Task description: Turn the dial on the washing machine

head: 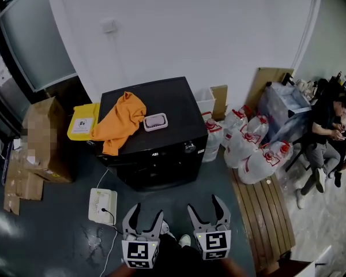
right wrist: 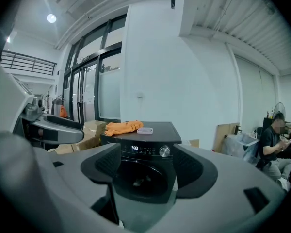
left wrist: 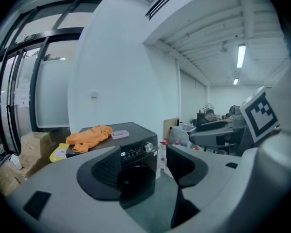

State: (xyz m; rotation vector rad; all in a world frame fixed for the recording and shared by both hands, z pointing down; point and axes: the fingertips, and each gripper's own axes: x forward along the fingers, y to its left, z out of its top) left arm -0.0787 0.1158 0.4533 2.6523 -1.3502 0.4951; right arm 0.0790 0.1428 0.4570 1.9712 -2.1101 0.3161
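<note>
The left gripper (head: 147,212) and right gripper (head: 205,207) hover short of the washer (head: 161,105), fingers wide open, empty. The dial (head: 189,148) sits at its front panel's right end; a cloth (head: 122,120) lies on top.

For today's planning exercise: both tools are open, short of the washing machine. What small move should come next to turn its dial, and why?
Probably ease the right tool forward toward the dial. Its jaws stand open and empty, the dial shows between them in the right gripper view, and the washing machine stands apart from it.
</note>
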